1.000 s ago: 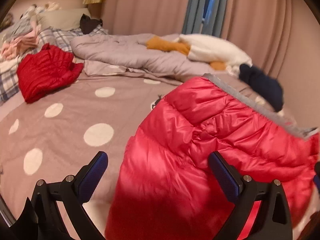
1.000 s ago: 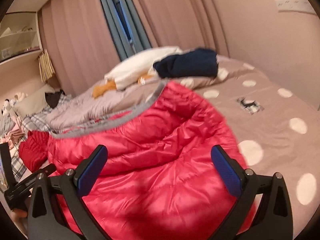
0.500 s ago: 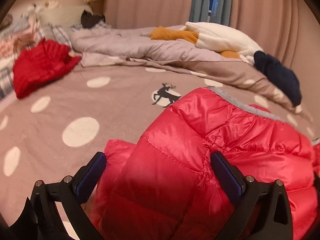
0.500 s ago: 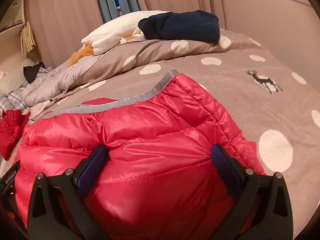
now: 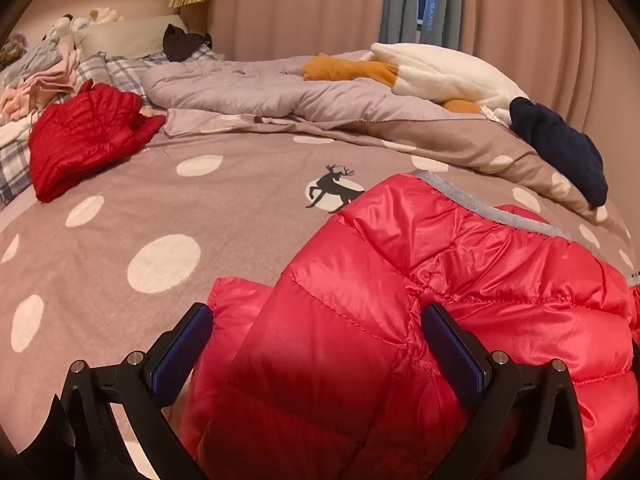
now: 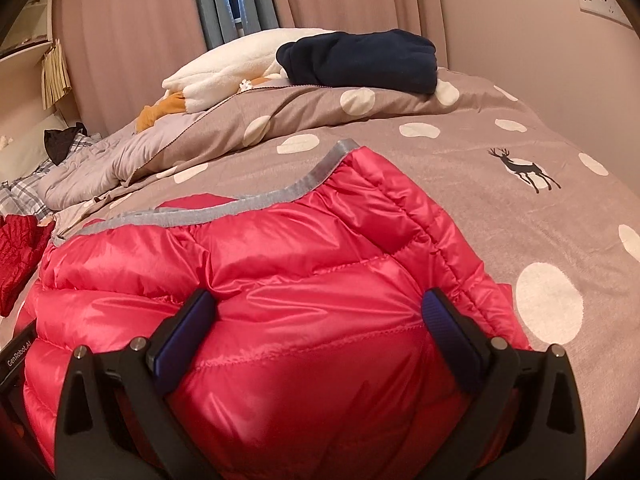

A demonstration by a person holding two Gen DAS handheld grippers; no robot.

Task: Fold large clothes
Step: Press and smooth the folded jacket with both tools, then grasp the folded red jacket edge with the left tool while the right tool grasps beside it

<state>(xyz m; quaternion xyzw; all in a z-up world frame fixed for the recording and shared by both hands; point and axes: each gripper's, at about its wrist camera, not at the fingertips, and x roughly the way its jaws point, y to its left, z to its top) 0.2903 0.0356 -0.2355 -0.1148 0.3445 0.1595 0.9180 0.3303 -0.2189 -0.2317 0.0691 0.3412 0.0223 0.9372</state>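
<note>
A shiny red puffer jacket with a grey hem band lies on the dotted bedspread; it also fills the lower part of the right wrist view. My left gripper is open, its blue pads wide apart over the jacket's left part. My right gripper is open too, its pads spread either side of a jacket bulge. Neither holds any cloth. The left gripper's body shows at the left edge of the right wrist view.
A darker red quilted garment lies at the far left. A rumpled grey duvet, a white and orange plush and a folded navy garment lie along the back by the curtains. Pillows and clothes pile up at the head end.
The jacket has dropped from a raised spread onto the bed and lies flatter. Both grippers have moved lower and closer over it, staying open.
</note>
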